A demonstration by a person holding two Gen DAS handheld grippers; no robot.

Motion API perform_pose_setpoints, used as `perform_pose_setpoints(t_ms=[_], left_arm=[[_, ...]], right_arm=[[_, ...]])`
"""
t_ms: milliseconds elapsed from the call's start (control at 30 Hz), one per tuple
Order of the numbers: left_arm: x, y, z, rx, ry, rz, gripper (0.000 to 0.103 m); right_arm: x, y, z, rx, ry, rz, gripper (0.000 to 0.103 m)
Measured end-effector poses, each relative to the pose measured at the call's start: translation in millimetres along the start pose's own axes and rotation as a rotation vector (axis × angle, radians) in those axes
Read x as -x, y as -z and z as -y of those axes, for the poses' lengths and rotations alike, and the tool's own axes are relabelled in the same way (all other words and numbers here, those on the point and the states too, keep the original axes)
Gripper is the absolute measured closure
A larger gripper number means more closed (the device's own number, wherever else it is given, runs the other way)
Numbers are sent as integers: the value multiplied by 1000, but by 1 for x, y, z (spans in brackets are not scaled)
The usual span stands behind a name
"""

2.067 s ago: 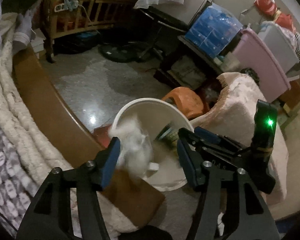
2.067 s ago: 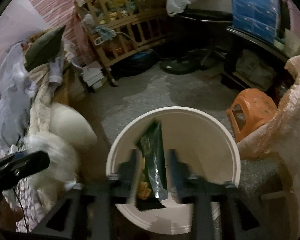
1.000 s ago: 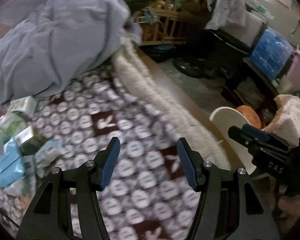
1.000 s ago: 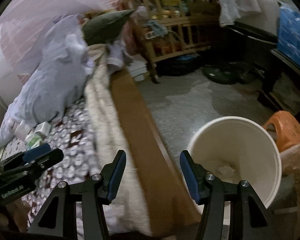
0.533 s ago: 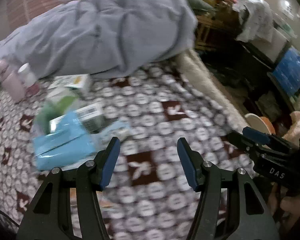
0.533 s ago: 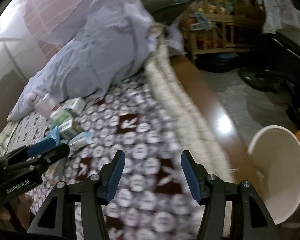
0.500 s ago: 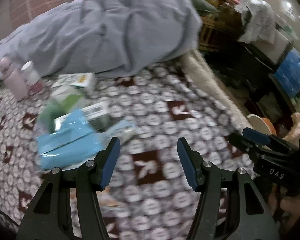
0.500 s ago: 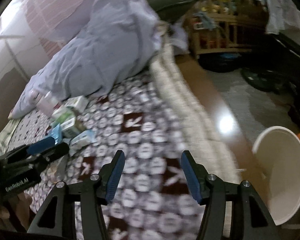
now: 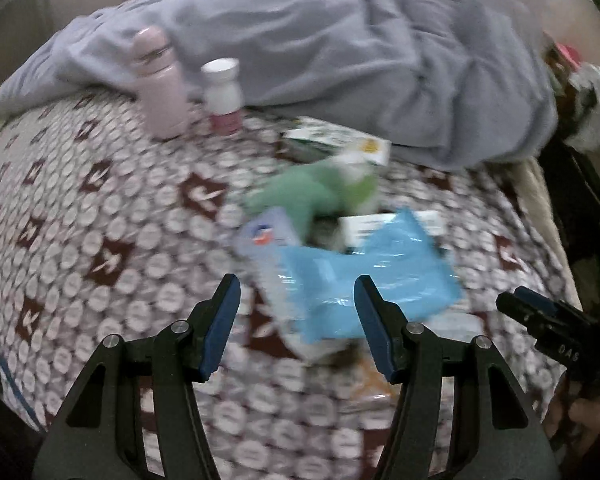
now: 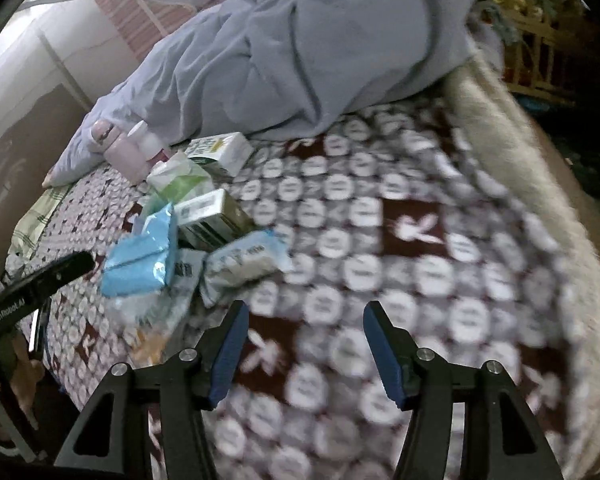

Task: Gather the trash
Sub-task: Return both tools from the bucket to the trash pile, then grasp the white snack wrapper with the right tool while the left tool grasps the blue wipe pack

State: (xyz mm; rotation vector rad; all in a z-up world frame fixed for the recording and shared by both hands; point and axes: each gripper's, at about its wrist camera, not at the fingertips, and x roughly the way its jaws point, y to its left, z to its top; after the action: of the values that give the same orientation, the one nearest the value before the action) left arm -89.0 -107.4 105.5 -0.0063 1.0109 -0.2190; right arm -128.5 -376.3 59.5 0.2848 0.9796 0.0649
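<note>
Over the bed: both grippers hang above the patterned bedspread (image 10: 412, 232), and both views are blurred.
Left gripper (image 9: 296, 300): jaws open, nothing pressed between the blue pads; part of the blue packet shows in the gap, but it lies on the bedspread below and the pads do not touch it.
Right gripper (image 10: 302, 326): jaws open and empty, only bare bedspread between the pads; the pile of trash is up and to the left of it, near the left finger.
Blue packet (image 9: 364, 276): flat on the bedspread, the biggest piece of the pile, at its near side in the left wrist view.
Green-white pack (image 10: 182, 178): behind the blue packet, toward the quilt, touching the other pieces.
White cartons (image 10: 220, 150): one just beside the edge of the quilt, another (image 10: 210, 216) in the middle of the pile.
Pale wipes pack (image 10: 244, 266): at the side of the pile nearest the right gripper.
Orange wrapper (image 9: 374, 378): under the near edge of the pile; too blurred to tell more.
Pink bottle (image 9: 160, 84): upright, against the quilt.
White bottle (image 9: 222, 96): upright, just beside the pink bottle.
Grey-blue quilt (image 9: 340, 56): heaped along the far side of the bed.
</note>
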Motion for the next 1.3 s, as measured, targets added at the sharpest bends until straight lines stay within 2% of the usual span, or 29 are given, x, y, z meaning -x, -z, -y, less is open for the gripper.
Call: perform_pose_setpoints(t_ms=[133,300,433,600,700,867,1000,1133,1233,1300], left_arm=[[-8,0,-23,45,-19,-18,45],[-16,0,-38,66,-27,-32,45],[-24,-4,-43,91,-11,-43,45],[-37,-11,-42,120,31,-56,45],[-49,-15,-44,154,43,-75,45],[-53,-14,-39,172,79,-88,45],[-39,-17,-31,142,110,-52,45],[-35,-27,-16,92,145,-41,45],[-33,-29,-6,59,185,-40,45],[-32,-31,2,12,212,-42,45]], right_arm=[[-31,-16,-13,-10,-8,-32,46],[-63,-40,-22,-37,25,-51,46],[-79,-43,-32,14,29,-81,46],[-66,-29,-33,145,51,-107,46],[-46,-20,-25,194,121,-82,46],[-15,-16,-11,188,170,-37,46],[-2,-9,5,139,157,-54,46],[3,-3,19,29,58,-70,46],[3,-1,12,28,17,-50,46],[-6,-1,-1,43,-12,-67,46]])
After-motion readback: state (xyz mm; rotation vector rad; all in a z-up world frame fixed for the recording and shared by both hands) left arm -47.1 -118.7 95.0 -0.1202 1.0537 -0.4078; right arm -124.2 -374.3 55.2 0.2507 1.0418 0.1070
